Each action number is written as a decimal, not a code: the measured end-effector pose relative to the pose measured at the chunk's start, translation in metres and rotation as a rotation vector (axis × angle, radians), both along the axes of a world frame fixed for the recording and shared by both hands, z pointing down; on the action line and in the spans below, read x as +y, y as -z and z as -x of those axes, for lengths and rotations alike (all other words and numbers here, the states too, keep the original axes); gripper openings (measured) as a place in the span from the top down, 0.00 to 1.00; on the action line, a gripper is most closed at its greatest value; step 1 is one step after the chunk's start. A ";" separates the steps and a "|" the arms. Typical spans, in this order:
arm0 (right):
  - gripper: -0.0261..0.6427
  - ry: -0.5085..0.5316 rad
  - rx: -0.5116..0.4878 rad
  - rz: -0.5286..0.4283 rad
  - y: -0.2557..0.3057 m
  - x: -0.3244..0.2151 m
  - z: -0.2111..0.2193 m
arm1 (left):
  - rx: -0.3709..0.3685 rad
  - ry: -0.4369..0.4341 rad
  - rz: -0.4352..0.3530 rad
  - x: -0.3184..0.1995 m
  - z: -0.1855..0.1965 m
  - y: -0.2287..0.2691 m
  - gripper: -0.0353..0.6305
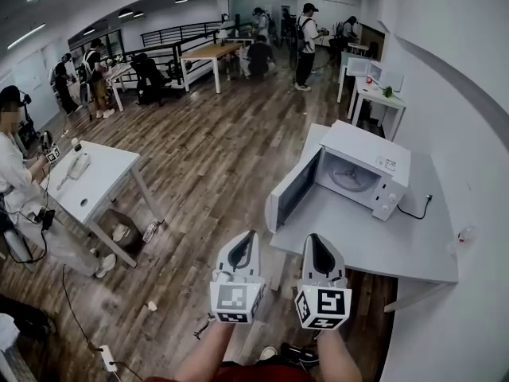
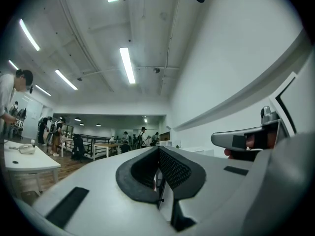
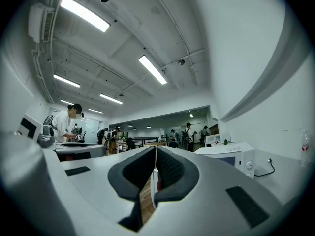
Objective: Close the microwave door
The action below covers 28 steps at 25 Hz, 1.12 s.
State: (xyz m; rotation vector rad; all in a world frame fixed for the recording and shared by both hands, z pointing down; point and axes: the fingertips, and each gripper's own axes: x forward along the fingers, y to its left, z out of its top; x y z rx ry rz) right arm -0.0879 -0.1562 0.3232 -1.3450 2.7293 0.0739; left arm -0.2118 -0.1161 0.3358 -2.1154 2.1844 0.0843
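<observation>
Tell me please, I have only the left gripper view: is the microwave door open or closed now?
Observer: Open. In the head view the door of the microwave stands wide open, out toward the left of the picture.
Operator: Is something inside that can block it?
Observer: I see only the round plate on the floor of the microwave, and nothing on it.
Operator: Is the right gripper free to push?
Observer: Yes. In the right gripper view the right gripper has its jaws together, and nothing is between them.
</observation>
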 end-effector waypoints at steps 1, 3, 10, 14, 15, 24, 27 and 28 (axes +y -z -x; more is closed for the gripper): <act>0.92 0.001 -0.001 0.001 -0.001 -0.008 -0.001 | 0.000 0.002 0.001 -0.007 0.000 -0.001 0.91; 0.92 -0.001 -0.006 0.006 -0.004 -0.023 -0.004 | -0.005 0.004 0.003 -0.020 -0.001 -0.003 0.91; 0.92 0.000 -0.001 0.027 -0.017 -0.060 0.005 | -0.013 -0.004 0.012 -0.056 0.006 -0.012 0.91; 0.92 -0.007 0.015 0.036 -0.025 -0.084 0.023 | -0.006 -0.018 0.018 -0.082 0.023 -0.022 0.91; 0.92 -0.011 0.019 0.041 -0.028 -0.090 0.028 | -0.005 -0.025 0.020 -0.089 0.028 -0.025 0.91; 0.92 -0.044 0.058 0.112 -0.064 -0.138 0.069 | -0.031 -0.145 0.063 -0.145 0.058 -0.060 0.91; 0.92 -0.062 0.076 0.144 -0.081 -0.150 0.077 | -0.033 -0.194 0.087 -0.160 0.064 -0.077 0.90; 0.92 -0.070 0.082 0.155 -0.086 -0.153 0.079 | -0.036 -0.217 0.098 -0.165 0.065 -0.083 0.90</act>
